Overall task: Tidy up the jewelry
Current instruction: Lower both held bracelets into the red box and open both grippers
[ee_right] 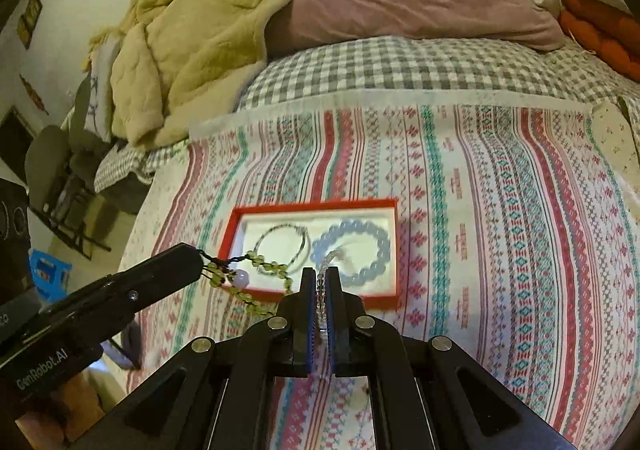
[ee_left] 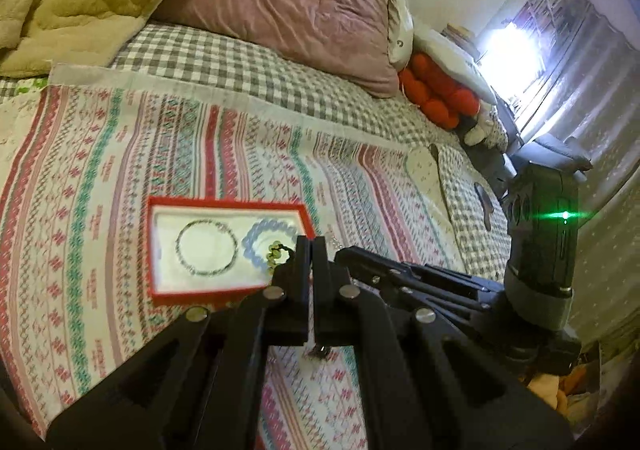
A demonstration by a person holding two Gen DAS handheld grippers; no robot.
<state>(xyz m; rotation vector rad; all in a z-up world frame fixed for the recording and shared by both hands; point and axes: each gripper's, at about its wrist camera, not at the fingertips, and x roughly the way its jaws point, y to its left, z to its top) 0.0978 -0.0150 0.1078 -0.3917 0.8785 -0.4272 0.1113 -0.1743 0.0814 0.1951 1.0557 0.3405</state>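
Holding two bracelets, red tray (ee_right: 312, 204) (white-lined), left fingers (ee_right: 192, 262) pinching green beads (ee_right: 272, 268), right fingers (ee_right: 320, 282) pinching clear beads (ee_right: 320, 290)

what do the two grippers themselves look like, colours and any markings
Both are black plastic scissor linkages with round silver pivot pins. The right gripper has blue ribbed pads inside its fingers. The left gripper carries white "GenRobot.AI" lettering on its body. A green light glows on the right one's grey-black handle.

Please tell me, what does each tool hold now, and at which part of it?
The left tool grips the green bead bracelet at its dark knotted cord end. The right tool grips a strand of small clear beads along its length.
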